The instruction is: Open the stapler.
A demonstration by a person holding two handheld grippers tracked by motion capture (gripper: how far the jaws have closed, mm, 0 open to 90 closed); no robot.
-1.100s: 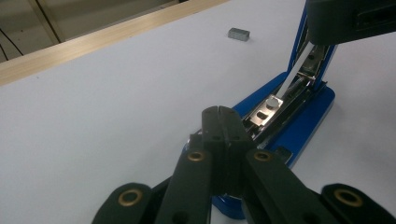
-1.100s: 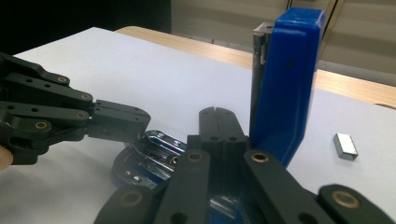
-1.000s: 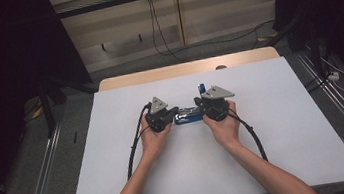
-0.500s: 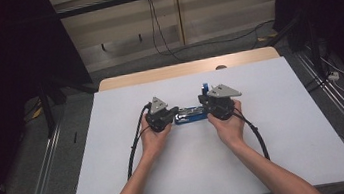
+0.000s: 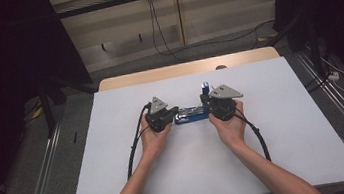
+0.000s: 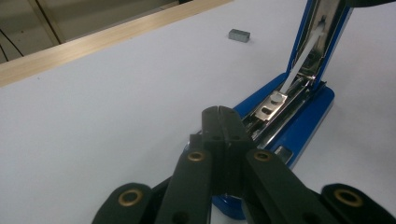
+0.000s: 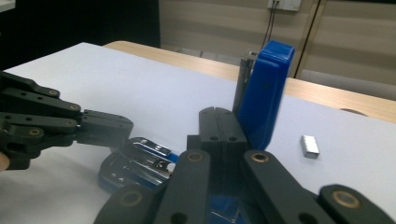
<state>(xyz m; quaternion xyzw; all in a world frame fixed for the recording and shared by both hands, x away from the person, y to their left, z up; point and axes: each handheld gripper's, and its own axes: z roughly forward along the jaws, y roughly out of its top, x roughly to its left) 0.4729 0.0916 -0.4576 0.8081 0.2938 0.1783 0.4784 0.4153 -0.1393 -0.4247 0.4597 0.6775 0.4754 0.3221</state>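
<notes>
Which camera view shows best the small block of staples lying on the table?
The right gripper view: the staple block lies near and sharp, right of the raised stapler lid. The left gripper view shows it small and far. In the high view it is too small to tell.

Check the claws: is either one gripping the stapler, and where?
Neither grips it. Both the left claw and right claw are shut with nothing between them, tips at the opened blue stapler.

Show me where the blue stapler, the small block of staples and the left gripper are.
Stapler point(image 6: 299, 130): left gripper view, on its blue base.
Staple block point(image 7: 309, 146): right gripper view, on its top face.
Left gripper point(image 6: 223, 122): left gripper view, at its closed jaw tips.
</notes>
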